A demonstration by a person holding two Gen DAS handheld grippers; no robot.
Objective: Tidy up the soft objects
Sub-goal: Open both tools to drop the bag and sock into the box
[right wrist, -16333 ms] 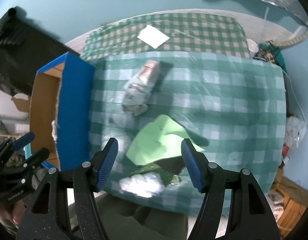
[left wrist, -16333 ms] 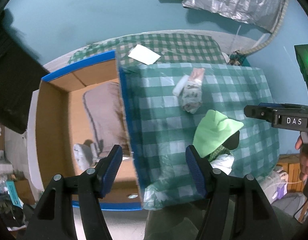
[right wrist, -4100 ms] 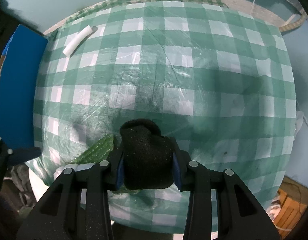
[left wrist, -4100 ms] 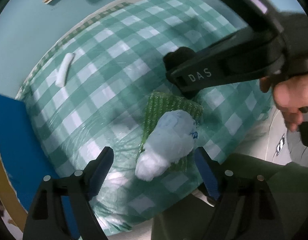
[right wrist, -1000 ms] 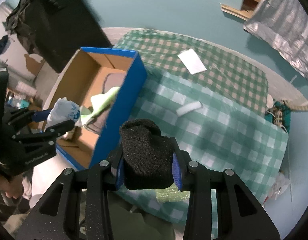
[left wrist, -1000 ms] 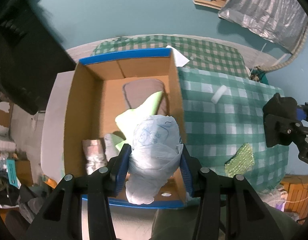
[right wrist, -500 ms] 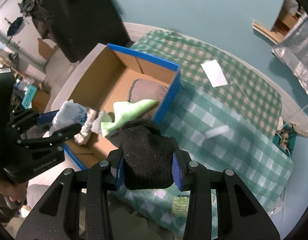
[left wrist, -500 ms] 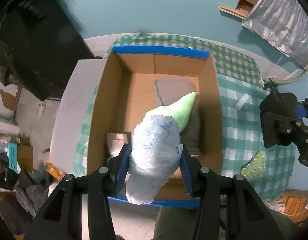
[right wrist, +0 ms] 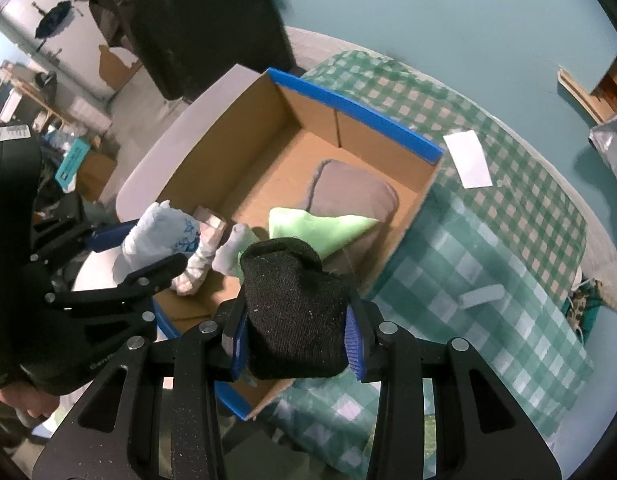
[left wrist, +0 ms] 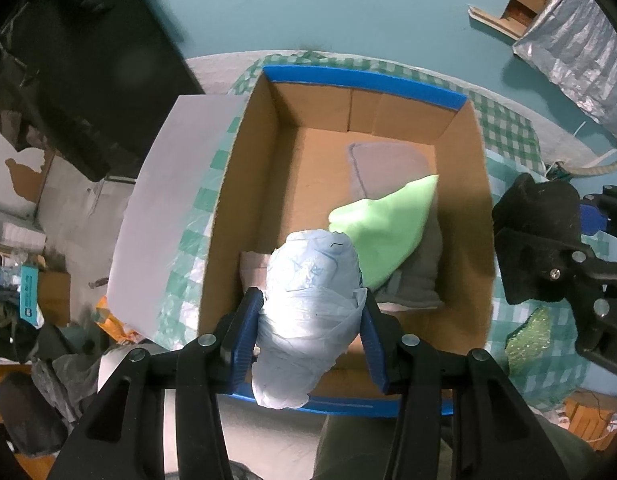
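Green-and-white checked plastic tablecloth [right wrist: 488, 264] covering the table, on which stands an open brown cardboard box with blue-taped rim [left wrist: 364, 76]. A second ago the box lay off to one side of both views; it now sits squarely beneath the left gripper [left wrist: 310, 322] and close under the right gripper [right wrist: 294, 330], so both loads have been carried over for dropping. Inside the box: a grey padded fabric piece [left wrist: 392, 162], a light green cloth [left wrist: 384, 226] lying over it, and a small pale printed bundle [right wrist: 196, 270] near the front wall. The left gripper's blue pads pinch a crumpled pale-blue plastic-wrapped soft bundle [left wrist: 308, 300], held above the box's near half. The right gripper's pads pinch a black knitted sock [right wrist: 294, 312], held over the box's near corner. Still outside on the cloth: a green glittery mesh scrubber [left wrist: 528, 340] and a small white roll [right wrist: 482, 296]. Judged stage: release into the box comes next; two soft items would then remain.
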